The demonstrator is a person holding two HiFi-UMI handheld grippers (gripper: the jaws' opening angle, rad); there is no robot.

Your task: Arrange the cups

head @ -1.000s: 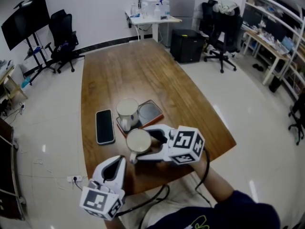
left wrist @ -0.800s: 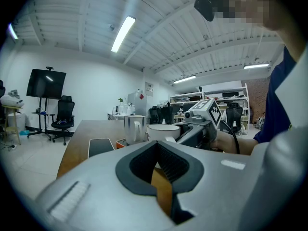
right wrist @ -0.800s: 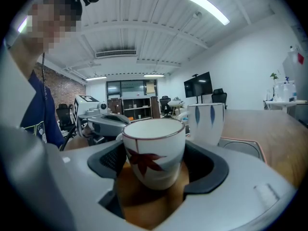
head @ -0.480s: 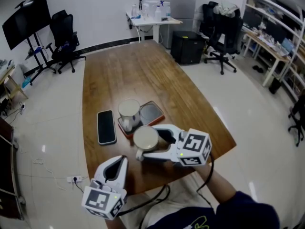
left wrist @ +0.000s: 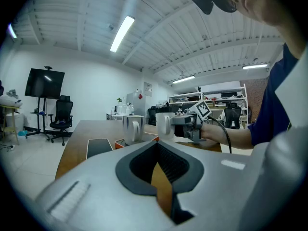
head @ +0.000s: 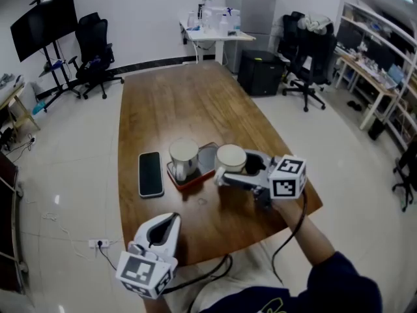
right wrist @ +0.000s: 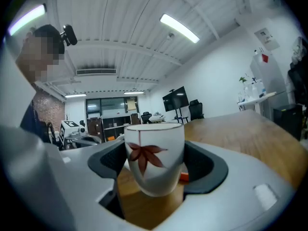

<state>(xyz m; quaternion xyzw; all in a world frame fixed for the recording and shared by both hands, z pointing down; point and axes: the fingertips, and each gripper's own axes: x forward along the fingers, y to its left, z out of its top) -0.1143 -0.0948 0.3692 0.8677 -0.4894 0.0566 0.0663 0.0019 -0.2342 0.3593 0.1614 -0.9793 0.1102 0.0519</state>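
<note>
A white cup with a red leaf (head: 230, 156) (right wrist: 155, 158) hangs a little above the wooden table (head: 169, 103), at the right end of the orange-rimmed tray (head: 195, 178). My right gripper (head: 227, 168) (right wrist: 156, 166) is shut on its sides and points left. A second white cup (head: 184, 156) (left wrist: 131, 129) stands upright on the left part of the tray. In the left gripper view the held cup (left wrist: 163, 125) shows just right of it, the two apart. My left gripper (head: 171, 219) (left wrist: 157, 146) rests at the table's near edge, jaws together and empty.
A black phone (head: 150, 173) (left wrist: 98, 146) lies flat left of the tray. Beyond the table stand office chairs (head: 93, 51), a monitor on a stand (head: 45, 21), a white desk (head: 215, 31) and shelves (head: 378, 57). The table's right edge runs close behind my right gripper.
My right gripper carried the leaf cup up and to the right, from in front of the tray to its right end. The left gripper and the other cup stayed put.
</note>
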